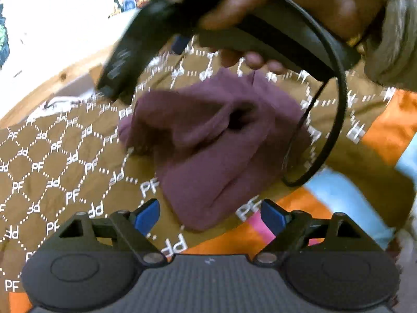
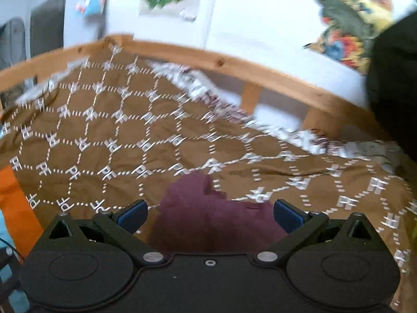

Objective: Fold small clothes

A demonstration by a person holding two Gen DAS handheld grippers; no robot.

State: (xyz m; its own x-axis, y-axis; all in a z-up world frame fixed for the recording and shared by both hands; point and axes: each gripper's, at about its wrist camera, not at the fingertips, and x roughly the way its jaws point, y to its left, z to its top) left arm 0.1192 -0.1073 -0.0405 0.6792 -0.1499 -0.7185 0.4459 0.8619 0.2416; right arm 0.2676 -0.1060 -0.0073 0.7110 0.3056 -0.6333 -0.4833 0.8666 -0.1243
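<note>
A crumpled maroon garment (image 1: 213, 140) lies on the brown bedspread (image 1: 52, 156) printed with white "PF" hexagons. My left gripper (image 1: 209, 215) is open, its blue pads (image 1: 147, 215) wide apart on either side of the garment's near edge without pressing it. Above the cloth, a hand (image 1: 312, 2) holds my right gripper (image 1: 122, 73), which is blurred and slants down to the left past the garment's far side. In the right wrist view the right gripper (image 2: 209, 215) is open, and the maroon garment (image 2: 208, 221) lies on the bedspread (image 2: 130, 135) between and below its blue pads (image 2: 286, 216).
A black cable (image 1: 336, 99) loops from the right gripper over the garment's right side. A wooden bed rail (image 2: 234, 65) runs behind the bedspread, under a white wall with colourful posters (image 2: 349, 20). Orange, pink and light-blue striped fabric (image 1: 325, 195) lies at the near right.
</note>
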